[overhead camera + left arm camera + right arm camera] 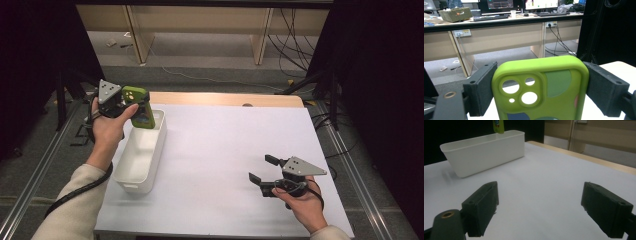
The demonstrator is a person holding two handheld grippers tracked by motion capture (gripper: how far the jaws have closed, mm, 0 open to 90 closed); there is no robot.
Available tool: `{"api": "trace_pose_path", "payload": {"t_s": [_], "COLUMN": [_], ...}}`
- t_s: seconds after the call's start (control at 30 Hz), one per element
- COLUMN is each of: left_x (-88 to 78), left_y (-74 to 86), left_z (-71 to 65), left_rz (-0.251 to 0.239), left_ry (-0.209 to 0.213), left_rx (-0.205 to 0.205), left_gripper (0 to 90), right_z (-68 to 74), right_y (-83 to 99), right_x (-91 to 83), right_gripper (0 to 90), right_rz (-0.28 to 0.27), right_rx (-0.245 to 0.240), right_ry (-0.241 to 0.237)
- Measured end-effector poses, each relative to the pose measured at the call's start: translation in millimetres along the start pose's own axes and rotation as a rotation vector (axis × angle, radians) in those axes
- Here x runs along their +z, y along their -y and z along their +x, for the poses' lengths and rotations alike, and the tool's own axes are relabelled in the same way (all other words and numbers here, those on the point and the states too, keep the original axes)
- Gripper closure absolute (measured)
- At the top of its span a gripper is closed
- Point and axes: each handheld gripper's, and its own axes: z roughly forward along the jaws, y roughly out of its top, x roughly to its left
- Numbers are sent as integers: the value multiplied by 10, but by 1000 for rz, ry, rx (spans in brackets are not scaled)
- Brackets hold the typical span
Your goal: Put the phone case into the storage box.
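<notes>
The left gripper's (pixel 131 106) fingers (pixel 480 91) were clamped on the two long edges of a green phone case (pixel 541 87), which stood upright between them with its camera cut-outs facing the left gripper view. In the high view the case (pixel 139 107) hung at the upper left of the frame, over the far end of the white bin (pixel 131 172) and not yet inside it; in the right gripper view its lower tip (pixel 498 126) showed at the top edge, just above the bin's (pixel 484 152) far rim. The bin looked empty and lay along the left edge of the white tabletop (pixel 220 165). The right gripper (pixel 261 170) sat low at the lower right of the high view, its fingers (pixel 482 206) spread with nothing between them, well apart from the bin. The step in hand seemed to be carrying the case to the bin for dropping off. The next move would likely call for lowering the case between the bin's walls before letting go, keeping its bottom edge clear of the rim so it would not catch or tip out.
</notes>
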Motion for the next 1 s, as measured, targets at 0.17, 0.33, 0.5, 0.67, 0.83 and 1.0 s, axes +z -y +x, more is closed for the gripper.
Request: {"api": "trace_pose_path", "payload": {"t_s": [0.17, 0.33, 0.5, 0.67, 0.83, 1.0], "left_x": [14, 26, 44, 60, 70, 89], "left_y": [6, 10, 7, -2, 0, 11], "left_z": [16, 29, 26, 30, 39, 51], "left_rz": [5, 6, 11, 10, 12, 15], "left_ry": [-2, -5, -5, -4, -5, -5], "left_rx": [0, -1, 3, 4, 4, 1], "left_gripper": [161, 161, 161, 161, 161, 161], "right_z": [0, 0, 0, 4, 2, 3], "right_y": [0, -1, -3, -2, -1, -1], "right_x": [1, 1, -1, -1, 0, 1], "right_gripper": [155, 155, 155, 155, 155, 155], "right_rz": [0, -1, -1, 0, -1, -1], "right_rx": [0, -1, 0, 1, 0, 0], "right_ry": [-1, -2, -1, -2, -2, -4]}}
